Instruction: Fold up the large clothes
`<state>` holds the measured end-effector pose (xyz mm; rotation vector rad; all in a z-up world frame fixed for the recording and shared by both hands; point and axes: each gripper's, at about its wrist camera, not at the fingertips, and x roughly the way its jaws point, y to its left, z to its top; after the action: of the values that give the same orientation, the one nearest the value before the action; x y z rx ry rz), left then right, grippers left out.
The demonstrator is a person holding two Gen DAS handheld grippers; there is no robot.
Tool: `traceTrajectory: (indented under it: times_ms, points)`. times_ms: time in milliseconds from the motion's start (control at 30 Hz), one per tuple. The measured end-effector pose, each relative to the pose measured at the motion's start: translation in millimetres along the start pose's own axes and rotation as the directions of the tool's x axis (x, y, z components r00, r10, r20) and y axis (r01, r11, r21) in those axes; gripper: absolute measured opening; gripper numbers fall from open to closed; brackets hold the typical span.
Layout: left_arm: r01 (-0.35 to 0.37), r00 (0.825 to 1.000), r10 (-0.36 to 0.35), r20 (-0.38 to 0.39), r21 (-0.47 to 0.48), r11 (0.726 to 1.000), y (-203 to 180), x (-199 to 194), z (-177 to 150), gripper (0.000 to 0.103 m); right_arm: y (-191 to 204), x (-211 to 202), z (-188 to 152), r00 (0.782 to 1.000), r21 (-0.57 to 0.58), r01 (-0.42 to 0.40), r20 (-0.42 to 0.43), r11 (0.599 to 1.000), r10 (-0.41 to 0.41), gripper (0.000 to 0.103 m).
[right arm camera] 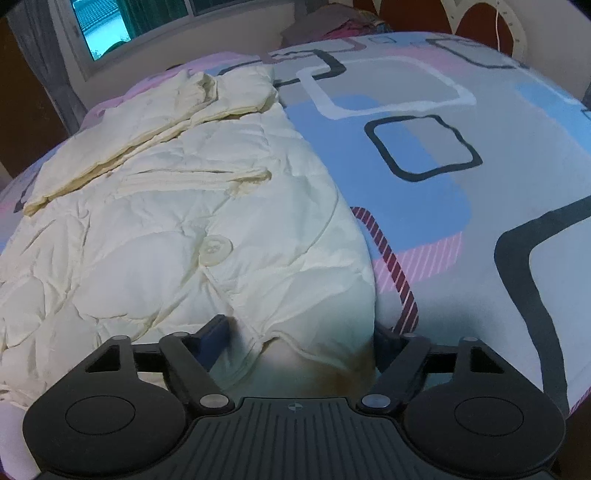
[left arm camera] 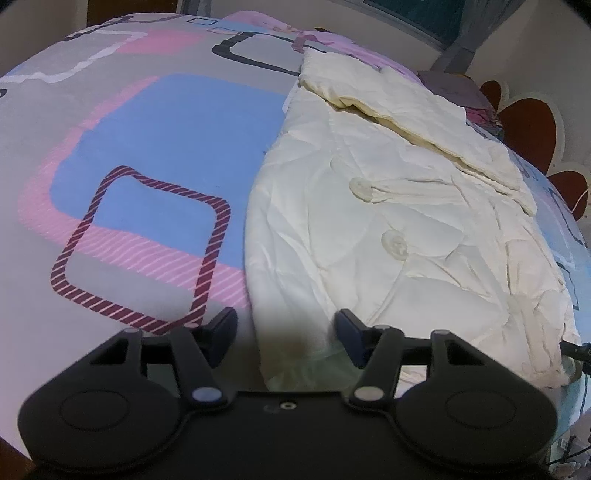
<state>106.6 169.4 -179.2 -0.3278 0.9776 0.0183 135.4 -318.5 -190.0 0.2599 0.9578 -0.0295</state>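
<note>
While you hold both grippers low over the near hem, the item for folding is a cream quilted coat, lying flat on the bed with its length running from near to far. One sleeve is folded across the far part of its body. Two large pale buttons and a narrow fabric tab sit on the upper face. The bed cover is grey with blue and pink blocks and outlined squares in dark grey, white and striped maroon.

Left gripper: your fingers stand about half apart. The coat's near left edge lies between them, the right finger over the cloth and the left finger over the bed cover. Neither pad visibly presses the fabric.

Right gripper: your fingers stand wider. The coat's near right corner bulges up between them. The right finger is mostly hidden behind the cloth, so you cannot tell whether it has a firm hold.

Surroundings: a window with a curtain lies beyond the far side of the bed, and a headboard with red heart shapes stands at its right end in the left wrist view.
</note>
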Motion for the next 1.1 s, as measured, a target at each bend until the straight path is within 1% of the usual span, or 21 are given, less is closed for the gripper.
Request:
traceTrajectory:
  times_ms: [33, 67, 100, 133, 167, 200, 267, 300, 367, 467, 667, 767, 900, 967, 1100]
  points:
    - [0.004, 1.000, -0.004, -0.002, 0.002, 1.000, 0.4, -0.3, 0.3, 0.050, 0.9, 0.0, 0.3, 1.000, 0.001, -0.005, -0.001, 1.000, 0.005, 0.065]
    - [0.012, 1.000, -0.012, -0.004, 0.004, 1.000, 0.5, 0.1, 1.3, 0.039, 1.6, -0.5, 0.9, 1.000, 0.004, -0.010, -0.002, 1.000, 0.010, 0.056]
    - [0.026, 1.000, -0.026, -0.010, 0.002, 1.000, 0.9, 0.3, 2.0, 0.026, 2.6, -1.3, 1.4, 1.000, 0.005, -0.018, -0.001, 1.000, 0.018, 0.051]
    - [0.042, 0.999, -0.042, -0.020, -0.004, 0.999, 1.6, 1.0, 2.6, 0.022, 4.3, -2.3, 2.0, 1.000, 0.005, -0.025, -0.001, 1.000, 0.025, 0.043]
    - [0.051, 0.998, -0.052, -0.026, -0.010, 0.999, 1.6, 1.5, 2.8, 0.019, 6.3, -2.7, 2.2, 1.000, 0.003, -0.024, -0.001, 1.000, 0.024, 0.039]
    - [0.053, 0.998, -0.053, -0.028, -0.008, 0.999, 0.8, 1.7, 2.8, 0.018, 8.3, -3.3, 2.7, 1.000, 0.000, -0.024, 0.000, 1.000, 0.024, 0.037]
    - [0.065, 0.997, -0.066, -0.030, -0.007, 0.998, 0.0, 2.0, 3.5, 0.012, 11.4, -3.6, 4.5, 1.000, -0.008, -0.026, -0.001, 1.000, 0.026, 0.029]
    - [0.071, 0.997, -0.072, -0.028, -0.011, 0.997, -0.4, 1.3, 4.2, 0.009, 13.1, -4.4, 5.6, 1.000, -0.011, -0.026, -0.001, 1.000, 0.026, 0.028]
    - [0.083, 0.996, -0.083, -0.019, -0.015, 0.996, -0.9, -1.2, 6.3, 0.007, 14.4, -8.1, 8.0, 1.000, -0.010, -0.029, 0.006, 1.000, 0.030, 0.023]
    - [0.107, 0.994, -0.107, 0.000, -0.022, 0.994, -1.6, -7.7, 12.5, 0.006, 16.3, -17.3, 15.2, 0.999, -0.008, -0.043, 0.026, 0.999, 0.043, 0.020]
    - [0.142, 0.987, -0.140, 0.073, -0.022, 0.990, -13.5, -25.7, 35.9, 0.005, 26.0, -32.1, 41.4, 0.993, -0.006, -0.094, 0.078, 0.996, 0.094, 0.020]
    - [0.154, 0.982, -0.151, 0.116, -0.017, 0.988, -20.6, -32.6, 53.2, 0.005, 35.3, -35.0, 60.1, 0.986, -0.018, -0.121, 0.115, 0.993, 0.122, 0.019]
    - [0.160, 0.971, -0.156, 0.184, -0.008, 0.987, -30.1, -36.9, 80.6, 0.004, 46.6, -28.2, 91.0, 0.976, -0.035, -0.151, 0.154, 0.988, 0.155, 0.019]
    - [0.157, 0.967, -0.153, 0.203, -0.005, 0.988, -35.2, -35.3, 95.4, 0.004, 51.4, -22.3, 107.2, 0.972, -0.041, -0.158, 0.169, 0.987, 0.163, 0.018]
    - [0.140, 0.962, -0.136, 0.239, 0.000, 0.990, -47.2, -20.0, 125.1, 0.004, 59.3, -6.3, 142.5, 0.965, -0.053, -0.163, 0.199, 0.985, 0.170, 0.018]
